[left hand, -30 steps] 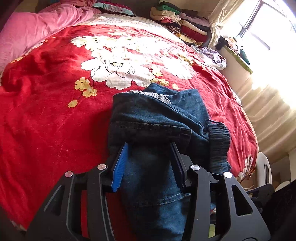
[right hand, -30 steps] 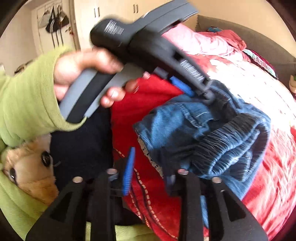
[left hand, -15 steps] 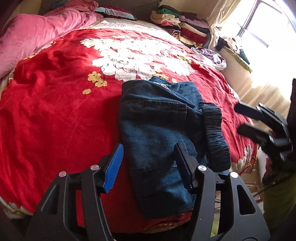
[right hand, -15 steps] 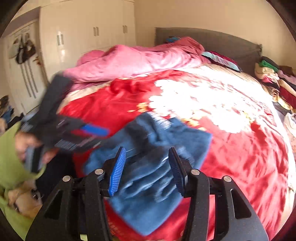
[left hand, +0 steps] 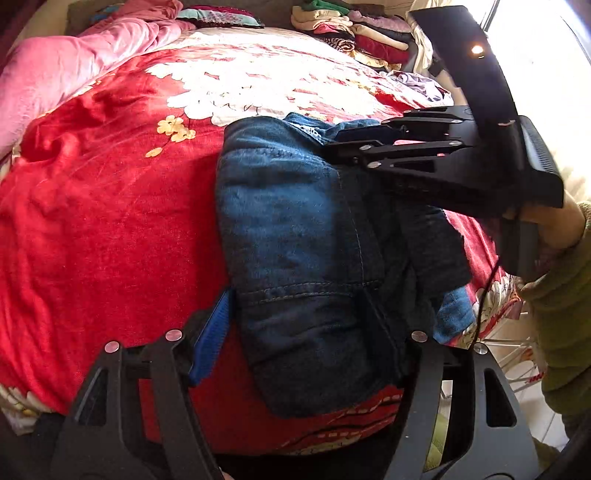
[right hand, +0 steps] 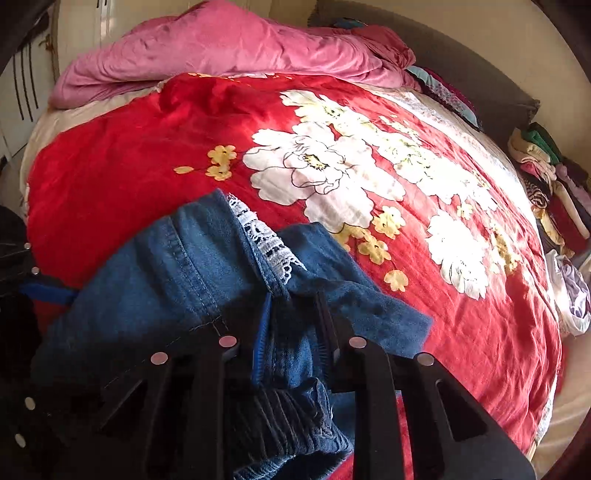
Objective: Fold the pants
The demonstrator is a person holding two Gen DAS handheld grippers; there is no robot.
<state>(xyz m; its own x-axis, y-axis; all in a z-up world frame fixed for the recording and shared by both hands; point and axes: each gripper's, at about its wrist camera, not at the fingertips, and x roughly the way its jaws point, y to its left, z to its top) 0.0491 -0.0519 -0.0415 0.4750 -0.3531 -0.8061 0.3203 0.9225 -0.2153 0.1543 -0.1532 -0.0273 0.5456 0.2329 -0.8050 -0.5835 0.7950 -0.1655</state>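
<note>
Where folded pants (left hand: pixel 306 236) lie, red floral blanket (right hand: pixel 369 177), pink duvet (right hand: pixel 221 48).

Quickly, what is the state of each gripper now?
Left gripper: open and opening; the folded jeans lie between its fingers, not pinched.
Right gripper: closing on a fold of the jeans.

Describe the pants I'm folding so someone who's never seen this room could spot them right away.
Start at the bed with the red blanket printed with big white flowers. On its near edge, below the flowers, lies the folded bundle of blue denim pants. Unlike the stacked clothes at the far corner, it lies alone and shows white lace trim at its top edge.
</note>
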